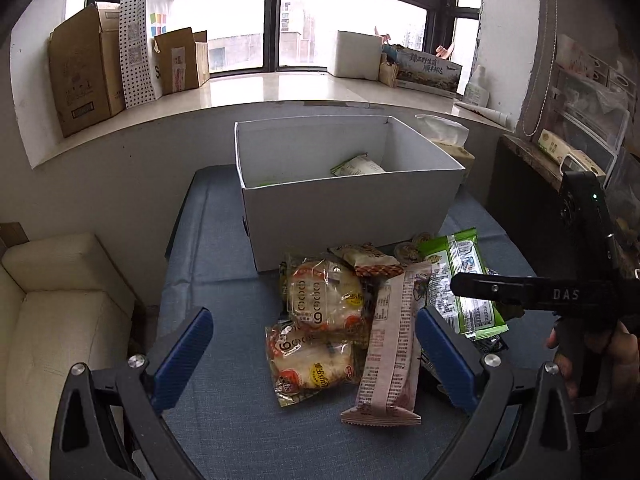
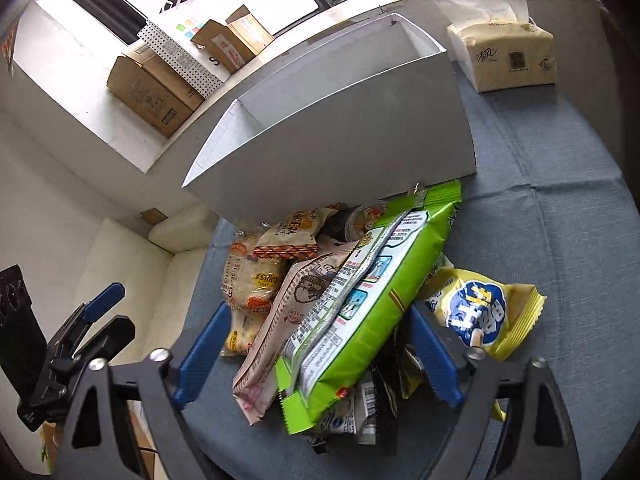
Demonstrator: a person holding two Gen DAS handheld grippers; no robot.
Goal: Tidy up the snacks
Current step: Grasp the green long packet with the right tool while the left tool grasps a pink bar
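Blue cloth worktop (image 1: 224, 420) under a window; white box (image 1: 348, 216) near its far edge, snack pile just in front. Left tool (image 1: 314, 356) open over the bun packs (image 1: 326, 300). Right tool (image 2: 320, 356) open, straddling the green pack (image 2: 372, 304). Risk: the stacked green pack slips sideways or drags the pink wrapper (image 2: 280, 320) underneath.

Both grippers' jaws wide apart

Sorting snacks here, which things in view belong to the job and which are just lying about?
Job: white cardboard box; green snack bag; pink wrapped bar; two clear-wrapped buns; yellow snack pouch.

Lying about: tissue pack; brown cartons on the windowsill; cream sofa.
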